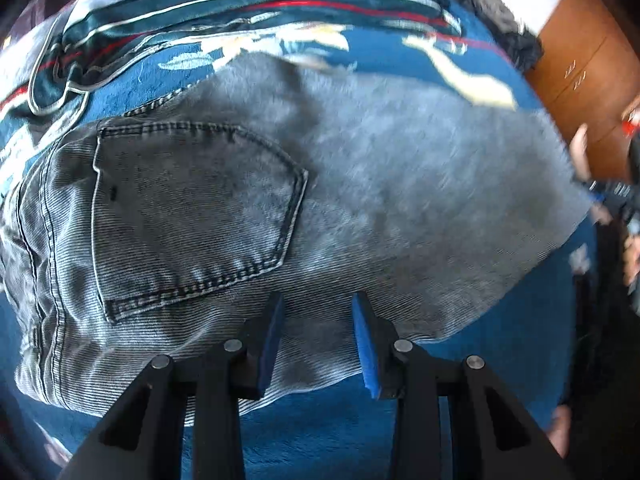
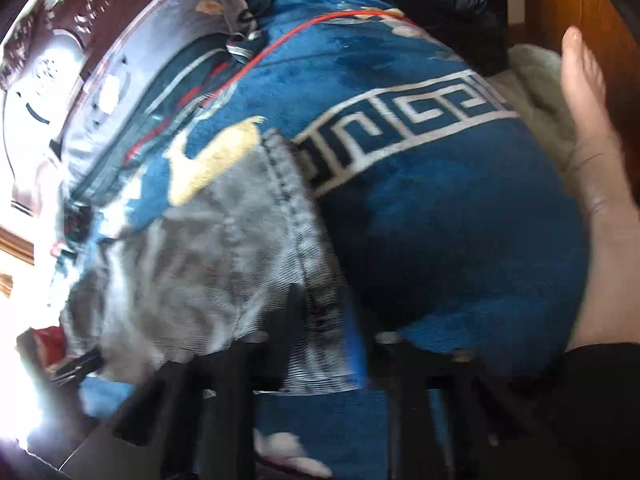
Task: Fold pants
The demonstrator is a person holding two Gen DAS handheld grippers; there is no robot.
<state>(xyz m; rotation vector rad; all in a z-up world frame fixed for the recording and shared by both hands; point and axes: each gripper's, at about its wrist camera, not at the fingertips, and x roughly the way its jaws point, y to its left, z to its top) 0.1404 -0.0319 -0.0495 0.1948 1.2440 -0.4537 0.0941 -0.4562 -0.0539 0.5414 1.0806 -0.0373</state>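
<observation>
Grey denim pants (image 1: 360, 180) lie flat on a blue patterned blanket (image 1: 320, 432), back pocket (image 1: 192, 216) facing up. My left gripper (image 1: 318, 344) hovers over the pants' near edge, its blue pads apart with only fabric below them. In the right wrist view, which is blurred, the pants (image 2: 180, 280) end in a stitched hem (image 2: 296, 208). My right gripper (image 2: 320, 332) is shut on that hem, with the cloth running between its fingers. The right gripper (image 1: 616, 196) also shows, blurred, at the far right of the left wrist view, at the pants' far end.
The blanket (image 2: 440, 240) has a white key-pattern band and covers a bed. A person's bare foot (image 2: 588, 120) rests on it at the right. Dark clothing (image 1: 500, 20) is heaped at the far side. A wooden cabinet (image 1: 580, 80) stands beyond the bed.
</observation>
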